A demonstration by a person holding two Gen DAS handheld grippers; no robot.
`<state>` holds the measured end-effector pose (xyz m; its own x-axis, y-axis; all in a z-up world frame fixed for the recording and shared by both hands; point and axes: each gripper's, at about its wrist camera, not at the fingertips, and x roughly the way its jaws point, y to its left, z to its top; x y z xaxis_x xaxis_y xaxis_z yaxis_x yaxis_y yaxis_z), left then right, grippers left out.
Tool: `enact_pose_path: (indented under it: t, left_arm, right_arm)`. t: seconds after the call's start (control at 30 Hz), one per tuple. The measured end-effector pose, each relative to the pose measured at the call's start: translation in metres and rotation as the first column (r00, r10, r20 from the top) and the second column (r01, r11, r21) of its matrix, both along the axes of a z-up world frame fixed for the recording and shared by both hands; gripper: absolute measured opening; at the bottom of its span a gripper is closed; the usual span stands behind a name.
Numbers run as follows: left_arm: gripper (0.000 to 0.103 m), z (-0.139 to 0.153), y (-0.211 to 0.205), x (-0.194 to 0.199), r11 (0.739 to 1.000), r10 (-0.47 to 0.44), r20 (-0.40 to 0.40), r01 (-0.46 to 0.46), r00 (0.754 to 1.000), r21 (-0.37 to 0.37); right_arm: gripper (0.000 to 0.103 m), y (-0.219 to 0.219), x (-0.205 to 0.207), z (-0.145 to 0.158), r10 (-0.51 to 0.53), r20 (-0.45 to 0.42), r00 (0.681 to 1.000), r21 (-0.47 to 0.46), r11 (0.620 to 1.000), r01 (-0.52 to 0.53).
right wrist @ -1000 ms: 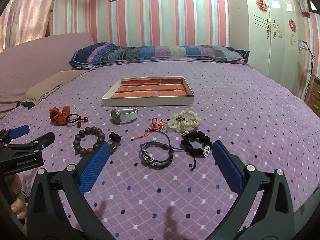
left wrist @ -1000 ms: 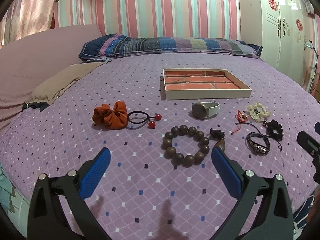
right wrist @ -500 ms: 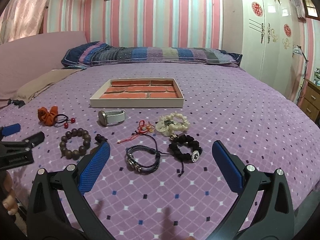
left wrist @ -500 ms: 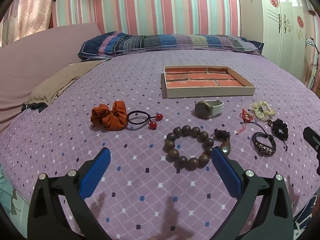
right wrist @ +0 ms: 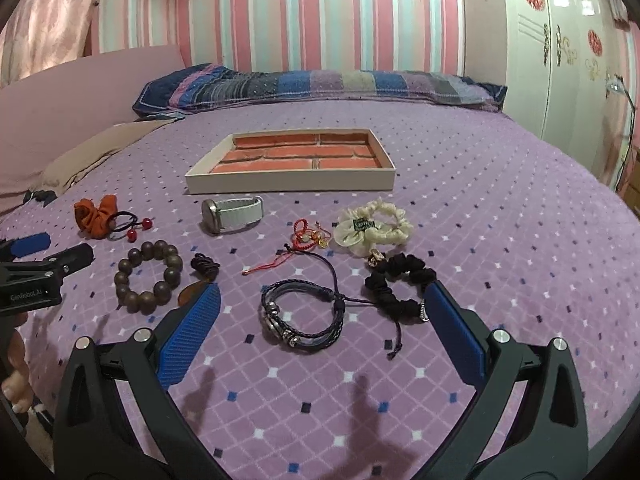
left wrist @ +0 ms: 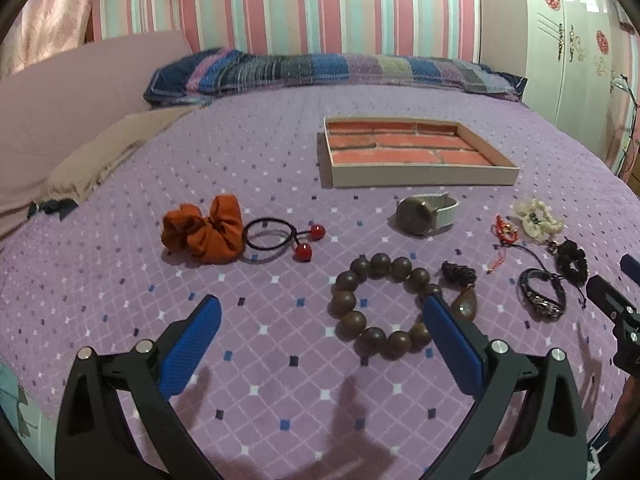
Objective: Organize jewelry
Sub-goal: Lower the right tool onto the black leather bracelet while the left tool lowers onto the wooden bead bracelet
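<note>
Hovering above the purple bedspread [right wrist: 500, 216], the right gripper [right wrist: 320, 312] has its blue fingers [right wrist: 452, 332] spread wide, and the jaws are closing a little; they press on nothing. Between the fingers, flat on the cover, lies the dark braided bracelet [right wrist: 302, 316]. The black scrunchie [right wrist: 396, 284] is just beside the right finger, partly behind its tip.

The left gripper [left wrist: 320, 320] also stands wide and holds nothing. The wooden bead bracelet [left wrist: 382, 304] lies on the cover near its right finger [left wrist: 452, 344], which hides a part of the ring of beads. A small dark knot with a brown pendant [left wrist: 464, 304] lies just beside these beads.

A little farther, the red string bracelet [right wrist: 304, 240] and the cream scrunchie [right wrist: 372, 228] lie near each other. On the left side, the orange scrunchie [left wrist: 204, 232] touches a black hair tie with two red beads [left wrist: 280, 236]. The watch with the white strap [right wrist: 234, 214] lies on its side behind them, near the front wall of the tray.

The shallow tray [right wrist: 292, 182] with a brick pattern inside sits in the middle of the bed, and nothing lies in it. Farthest, the striped pillow [right wrist: 320, 84] lies along the striped wall [right wrist: 300, 20], and a white wardrobe [right wrist: 560, 40] stands at the right.
</note>
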<state>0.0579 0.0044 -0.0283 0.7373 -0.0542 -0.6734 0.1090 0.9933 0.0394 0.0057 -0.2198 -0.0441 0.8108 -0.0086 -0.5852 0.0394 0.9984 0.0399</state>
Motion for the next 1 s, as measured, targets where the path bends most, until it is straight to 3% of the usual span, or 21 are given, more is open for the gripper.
enact_pose_path:
  t: [0.23,0.47,0.6,0.77,1.0]
  left_arm:
    - [0.098,-0.025,0.001,0.024,1.0,0.021,-0.054,-0.02,0.998,0.02]
    - [0.098,-0.04,0.002,0.034,0.999,0.033,-0.076,-0.032,0.997,0.019]
    - [0.099,-0.048,0.001,0.038,0.999,0.036,-0.092,-0.035,0.995,0.012]
    - [0.098,-0.06,0.008,0.046,0.999,0.052,-0.132,-0.053,0.99,-0.006]
    - [0.098,-0.059,0.011,0.049,0.998,0.047,-0.128,-0.05,0.991,-0.026]
  right_arm:
    - [0.061,-0.008,0.023,-0.032,-0.017,-0.089,0.996,0.002,1.0,0.017]
    - [0.053,-0.011,0.035,-0.048,-0.006,-0.138,0.99,0.011,1.0,0.008]
    - [0.042,-0.009,0.041,-0.056,-0.007,-0.153,0.988,-0.014,1.0,0.005]
    - [0.035,-0.009,0.046,-0.06,-0.007,-0.147,0.989,-0.021,1.0,0.004]
    - [0.026,-0.006,0.051,-0.062,0.011,-0.146,0.989,-0.031,0.999,-0.015]
